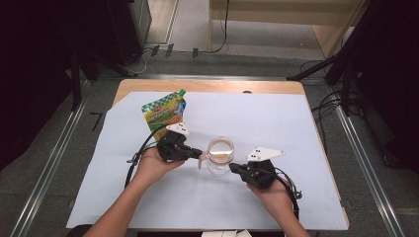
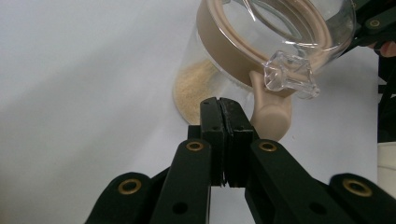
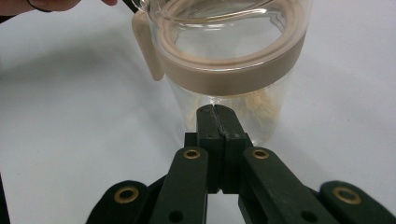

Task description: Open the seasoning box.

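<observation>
A clear jar with a beige ring around its lid stands on the white sheet between my two grippers. A layer of pale grains lies at its bottom. My left gripper is shut with nothing between its jaws, its tips just short of the beige tab and clear clasp on the lid. In the high view the left gripper sits at the jar's left. My right gripper is shut and empty too, its tips against or just short of the jar's wall, at its near right.
A green and yellow spouted pouch lies behind the left hand at the sheet's back left. The wooden table edge runs along the far side. Cables trail from both grippers towards the person.
</observation>
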